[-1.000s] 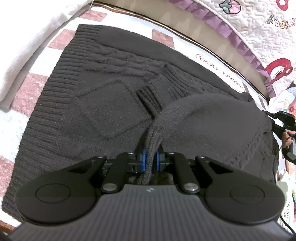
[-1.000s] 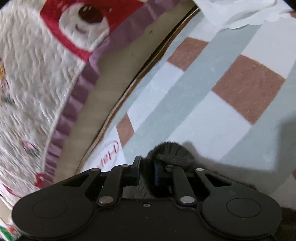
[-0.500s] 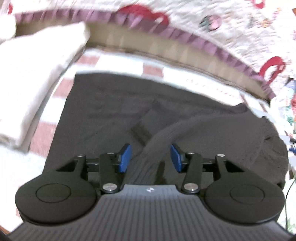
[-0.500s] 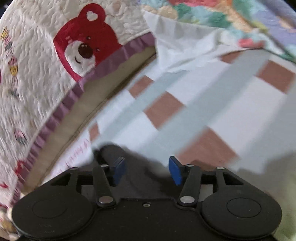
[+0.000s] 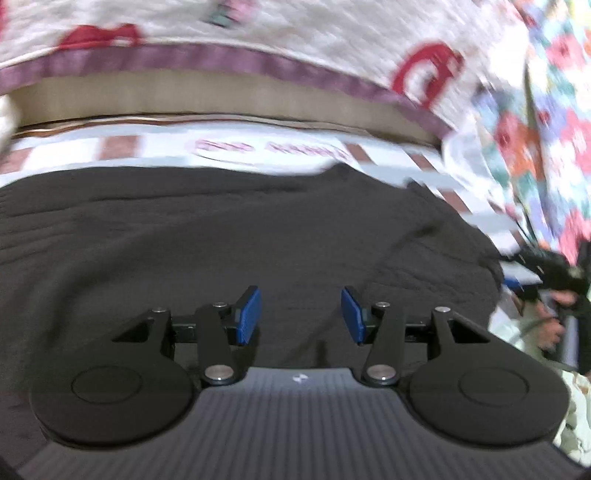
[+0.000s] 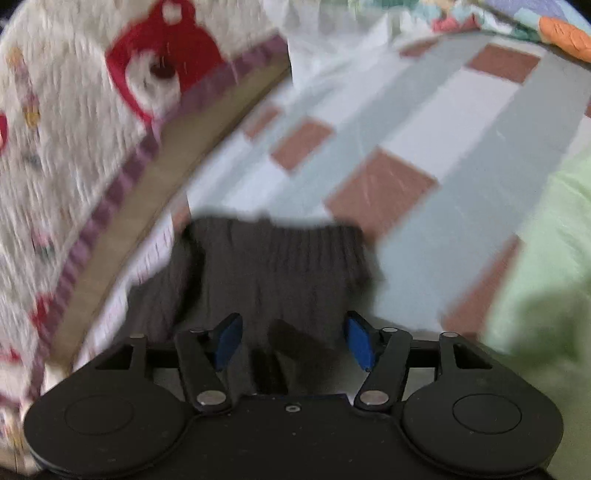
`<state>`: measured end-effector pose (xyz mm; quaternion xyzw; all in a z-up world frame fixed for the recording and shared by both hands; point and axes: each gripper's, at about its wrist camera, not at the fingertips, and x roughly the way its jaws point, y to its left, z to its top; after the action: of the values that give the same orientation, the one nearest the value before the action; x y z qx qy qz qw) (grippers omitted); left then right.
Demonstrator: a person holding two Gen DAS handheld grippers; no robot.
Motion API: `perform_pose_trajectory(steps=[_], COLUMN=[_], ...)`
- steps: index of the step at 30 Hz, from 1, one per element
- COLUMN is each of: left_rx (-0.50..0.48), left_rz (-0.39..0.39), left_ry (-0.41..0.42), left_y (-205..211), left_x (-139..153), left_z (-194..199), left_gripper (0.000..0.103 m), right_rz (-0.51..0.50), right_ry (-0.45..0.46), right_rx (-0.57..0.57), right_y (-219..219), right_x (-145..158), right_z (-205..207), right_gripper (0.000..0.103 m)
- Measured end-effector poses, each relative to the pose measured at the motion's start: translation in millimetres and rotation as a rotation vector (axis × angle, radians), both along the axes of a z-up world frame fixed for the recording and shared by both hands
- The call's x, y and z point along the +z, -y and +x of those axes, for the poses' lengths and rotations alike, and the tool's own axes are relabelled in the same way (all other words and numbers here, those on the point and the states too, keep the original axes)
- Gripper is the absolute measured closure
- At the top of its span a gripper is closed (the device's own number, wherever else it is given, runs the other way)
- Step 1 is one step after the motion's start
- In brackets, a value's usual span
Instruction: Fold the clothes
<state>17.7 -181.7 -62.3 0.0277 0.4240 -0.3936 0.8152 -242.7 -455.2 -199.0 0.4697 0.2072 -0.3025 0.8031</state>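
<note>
- Knitwear: the dark sweater (image 5: 258, 236) lies spread on the bed's checked sheet (image 6: 424, 122), below the quilted headboard cover (image 5: 295, 33); in the right wrist view its ribbed edge (image 6: 280, 236) lies just ahead of my right tool.
- I judge it thick, soft and fairly heavy for a garment. It will sag and stretch if I lift it by one point, and it should not slip from the pads.
- The best hold looks like a doubled ribbed edge, hem or cuff, pinched at two well-apart spots so the fold stays straight.
- My left tool (image 5: 301, 315) stands about half open over the sweater's body with nothing clamped between its blue pads.
- My right tool (image 6: 291, 341) is opening, nearly at its widest; knit lies between the pads but they do not press on it.
- A second ago both tools were pinched shut on bunched knit: the left on a gathered sleeve, the right on a dark tuft. Both have since let go and pulled away, and the sleeve now lies laid across the body.
- A hand (image 5: 554, 321) with the other tool shows at the left view's right edge.
</note>
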Motion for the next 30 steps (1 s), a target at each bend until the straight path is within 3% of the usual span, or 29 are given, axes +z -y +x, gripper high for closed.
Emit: perform_pose_trajectory(steps=[2,3,4,8,11,14,17,18,20,23,26,30], left_rx=[-0.024,-0.036,-0.048,-0.049,-0.018,0.067,0.186,0.227,0.265,0.277,0.225,0.140], left_rz=[0.015,0.023,0.031,0.040,0.034,-0.024,-0.086,-0.122,-0.266,-0.403,-0.342,-0.261], left_ry=[-0.023,-0.035,-0.046,-0.093,-0.109,-0.145,-0.200,-0.233,-0.325,-0.381,-0.376,-0.383], left_y=[25.5,38.2,50.8,60.8,49.2,15.1,-26.7,-44.3,-73.2,-94.8,-81.9,-51.5], left_x=[-8.7,-13.1,-17.5,-29.8,-29.6,-19.6,-9.6,-8.3,-11.6,-17.2,-24.7,-38.1], left_z=[-3.6,-5.3,-7.1,-6.0,1.9,22.3,48.4,58.4,71.9,78.4,77.3,76.0], left_gripper=[0.056,0.056,0.056,0.056,0.056,0.056,0.056,0.056,0.056,0.055,0.055,0.054], right_rz=[-0.056,-0.079,-0.104,-0.207,-0.330,-0.528,-0.681,-0.694,-0.707,-0.689,-0.715,-0.782], right_ry=[0.015,0.014,0.013,0.029,0.041,0.052,0.058,0.042,-0.004,-0.122,-0.225,-0.262], right_rx=[-0.009,0.011,0.037,0.088,0.170,0.355,0.624,0.688,0.781,0.870,0.951,0.980], right_y=[0.2,-1.3,-3.5,-13.5,-33.9,-82.0,-156.9,-176.9,-212.1,-233.6,-245.9,-256.7], right_x=[-1.5,-0.6,0.7,19.7,57.3,103.1,120.7,114.7,96.6,62.7,40.2,41.5], right_z=[11.5,17.0,21.8,32.9,49.3,79.6,118.7,130.6,153.1,177.0,184.7,180.5], right_gripper=[0.041,0.074,0.085,0.086,0.087,0.087,0.087,0.087,0.087,0.087,0.086,0.085])
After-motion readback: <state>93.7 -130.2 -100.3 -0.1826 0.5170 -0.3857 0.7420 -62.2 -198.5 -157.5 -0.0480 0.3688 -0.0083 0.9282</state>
